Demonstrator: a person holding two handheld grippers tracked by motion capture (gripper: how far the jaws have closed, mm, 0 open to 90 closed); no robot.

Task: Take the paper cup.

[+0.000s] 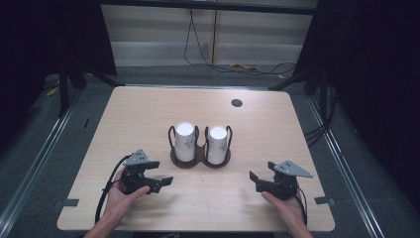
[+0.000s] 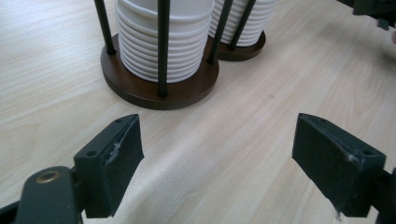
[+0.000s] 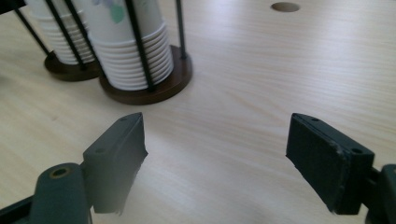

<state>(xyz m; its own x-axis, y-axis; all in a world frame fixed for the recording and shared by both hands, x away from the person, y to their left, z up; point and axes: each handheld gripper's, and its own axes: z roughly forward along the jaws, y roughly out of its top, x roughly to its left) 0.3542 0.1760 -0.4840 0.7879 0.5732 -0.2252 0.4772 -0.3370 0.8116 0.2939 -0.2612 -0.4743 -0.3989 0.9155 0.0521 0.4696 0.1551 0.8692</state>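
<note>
Pale wood table (image 1: 148,106) carries a dbl cup holder (image 1: 200,159) at centre, w/ a stack of white cups in each ring: left stack (image 1: 184,141), right stack (image 1: 218,144). Left tool (image 1: 158,182) sits near-left of holder, jaws spread, empty. Right tool (image 1: 255,181) near-right of holder, likewise released. Looks like pre-reach; next prob. needs one tool raised to a stack's top rim.

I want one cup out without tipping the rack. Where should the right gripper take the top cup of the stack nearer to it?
Probably from above: the black rods of the holder fence the sides of the right cup stack, while its top stands clear of them. The open right gripper could close across the top cup's wall just under the rim, then lift straight up.
</note>
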